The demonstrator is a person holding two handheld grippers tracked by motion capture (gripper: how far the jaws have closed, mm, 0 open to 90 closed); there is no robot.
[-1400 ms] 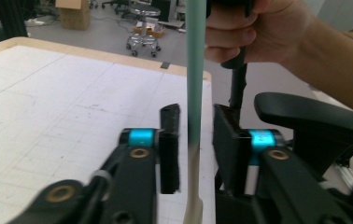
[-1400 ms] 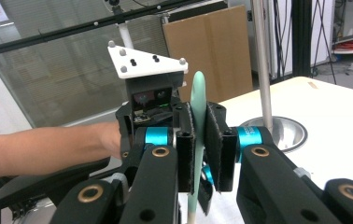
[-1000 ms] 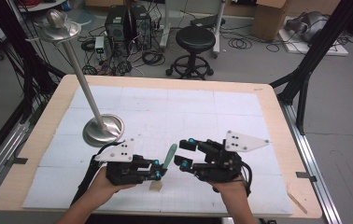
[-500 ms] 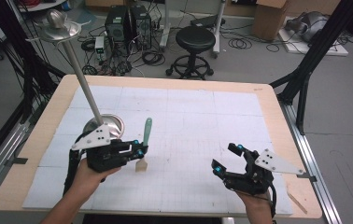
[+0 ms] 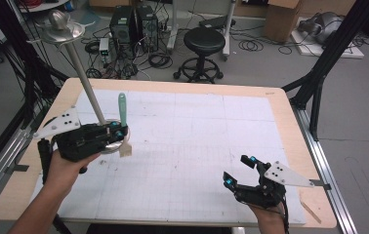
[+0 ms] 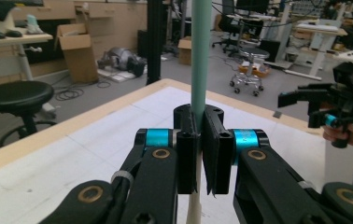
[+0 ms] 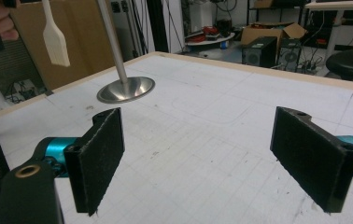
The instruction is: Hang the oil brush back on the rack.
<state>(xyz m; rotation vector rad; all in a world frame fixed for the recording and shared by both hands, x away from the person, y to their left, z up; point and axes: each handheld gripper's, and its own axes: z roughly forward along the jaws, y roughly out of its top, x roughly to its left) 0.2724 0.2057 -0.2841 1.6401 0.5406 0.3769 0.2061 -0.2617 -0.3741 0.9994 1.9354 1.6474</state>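
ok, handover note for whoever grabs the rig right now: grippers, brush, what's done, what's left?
Left gripper: shut on the brush, held upright, green handle up, bristles down, above the mat beside the metal stand and its round base.
Right gripper: open with nothing between the jaws, which have just been opening; it sits low at the near right of the table.
Done: brush is in the left gripper alone.
Left: probably placing the brush at the stand; where exactly is not evident.
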